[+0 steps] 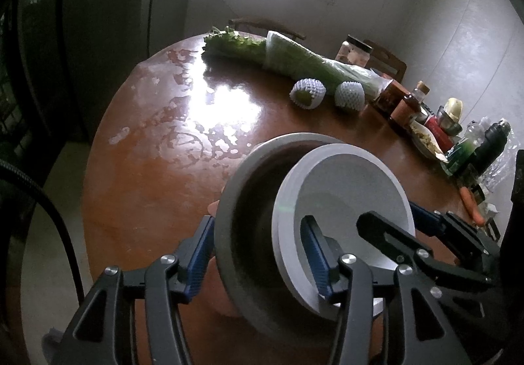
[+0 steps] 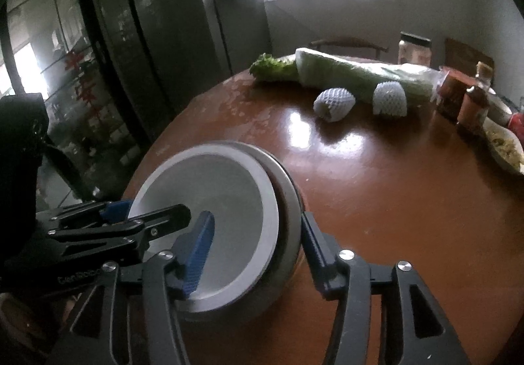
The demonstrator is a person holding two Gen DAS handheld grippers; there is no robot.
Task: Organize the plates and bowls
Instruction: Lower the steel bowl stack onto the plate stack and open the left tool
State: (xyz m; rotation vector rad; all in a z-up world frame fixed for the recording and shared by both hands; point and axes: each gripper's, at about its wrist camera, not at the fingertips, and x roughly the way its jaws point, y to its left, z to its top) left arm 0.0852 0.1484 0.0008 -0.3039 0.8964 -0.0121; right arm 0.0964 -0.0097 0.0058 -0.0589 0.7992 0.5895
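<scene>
Your left hand-held gripper straddles the near wall of the dark grey round bowl, one blue pad outside the rim and one inside; whether the pads actually press the wall you cannot tell. Your right hand-held gripper spans the opposite side of the stack, jaws part-open, one pad inside the pale grey shallow dish and the other outside the dark bowl, with a visible gap.

That pale dish sits nested, off-centre and tilted, inside the dark bowl, which stands near the front edge of the glossy round brown wooden bench.

Both pieces look like stiff, glazed ware: probably smooth, slippery and breakable, and moderately heavy when stacked. Pinch each by its rim wall, pads squarely opposed. Expect the unseated dish to slide if you tip the stack.
</scene>
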